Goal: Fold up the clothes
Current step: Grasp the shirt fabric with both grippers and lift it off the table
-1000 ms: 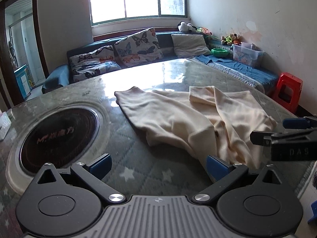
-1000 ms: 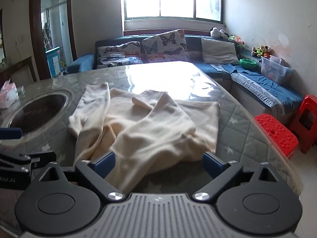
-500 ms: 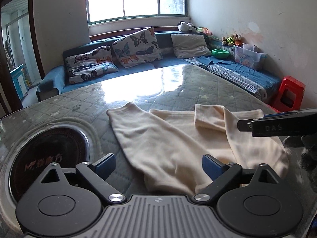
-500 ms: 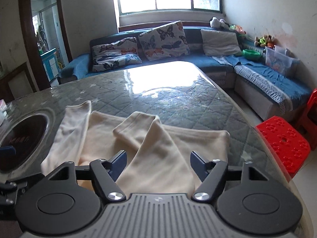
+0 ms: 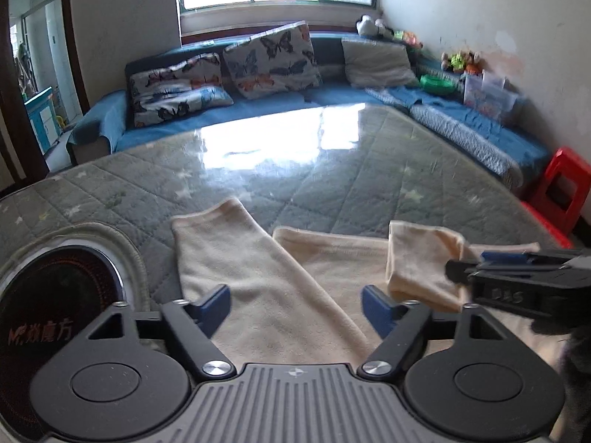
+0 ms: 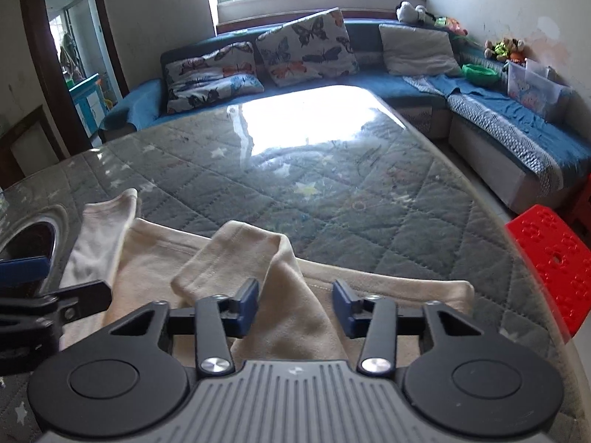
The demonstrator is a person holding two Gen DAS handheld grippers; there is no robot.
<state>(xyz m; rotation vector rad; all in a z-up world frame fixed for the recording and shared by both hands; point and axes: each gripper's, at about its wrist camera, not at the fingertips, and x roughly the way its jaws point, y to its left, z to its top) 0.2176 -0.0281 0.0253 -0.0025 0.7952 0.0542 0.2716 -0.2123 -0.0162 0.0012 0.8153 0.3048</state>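
1. Far left: a round dark inset burner [image 5: 55, 317] sits in the desk [image 5: 332, 170], which has a quilted grey star-print cover under a glossy sheet.
2. Cream garment [image 5: 280, 295] lies spread on the near part of the desk, just right of the burner. One sleeve [image 5: 214, 236] runs away from the camera on the left side; a second sleeve [image 6: 236, 254] is folded over the body.
3. Left tool [image 5: 295, 304]: blue pads set wide apart, low over the garment's left half, nothing between them.
4. Right tool [image 6: 295, 304]: pads apart, narrower gap than the left, straddling the ridge of the folded sleeve. Contact with the cloth cannot be confirmed from this angle; no clamp visible.
5. In the left wrist view the right tool [image 5: 517, 277] appears side-on at the garment's right edge, next to the folded cuff.
6. Right of the desk: red stool [image 6: 550, 258] on the floor. Behind: blue corner sofa [image 6: 406, 88] with butterfly cushions [image 6: 306, 48].
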